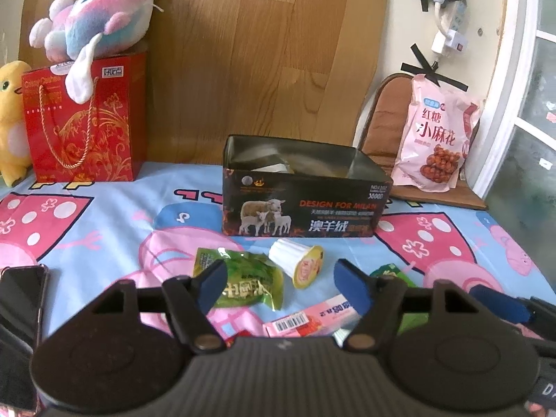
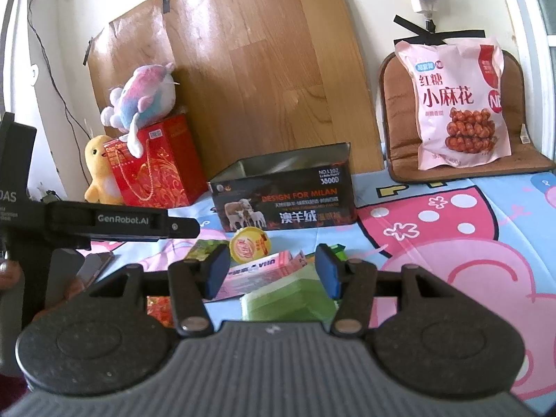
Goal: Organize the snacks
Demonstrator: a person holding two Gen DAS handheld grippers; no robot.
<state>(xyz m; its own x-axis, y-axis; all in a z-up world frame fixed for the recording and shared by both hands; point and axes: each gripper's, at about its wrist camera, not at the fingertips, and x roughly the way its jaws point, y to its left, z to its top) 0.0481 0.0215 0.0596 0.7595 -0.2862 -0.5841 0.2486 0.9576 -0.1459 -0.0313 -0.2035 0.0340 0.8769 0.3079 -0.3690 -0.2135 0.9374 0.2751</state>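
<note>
Both grippers, left gripper (image 1: 281, 286) and right gripper (image 2: 272, 272), gaping, empty. Jelly cup (image 1: 301, 264) on side before black box (image 1: 305, 205): clumsy pinch, rolls away.

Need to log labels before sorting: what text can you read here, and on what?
"DESIGN FOR MILAN", "澳羊绒", "NO.L102", "3800D": open black sheep-print cardboard box.
"红糖 小麻花": pink snack bag leaning on the brown cushion.
"GenRobot.AI": black left gripper.
Red gift bag, yellow-lidded white cup, green packet: blurred.

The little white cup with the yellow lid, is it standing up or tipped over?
Tipped over. The cup lies on its side on the bedsheet, its yellow lid facing sideways toward the camera.
</note>
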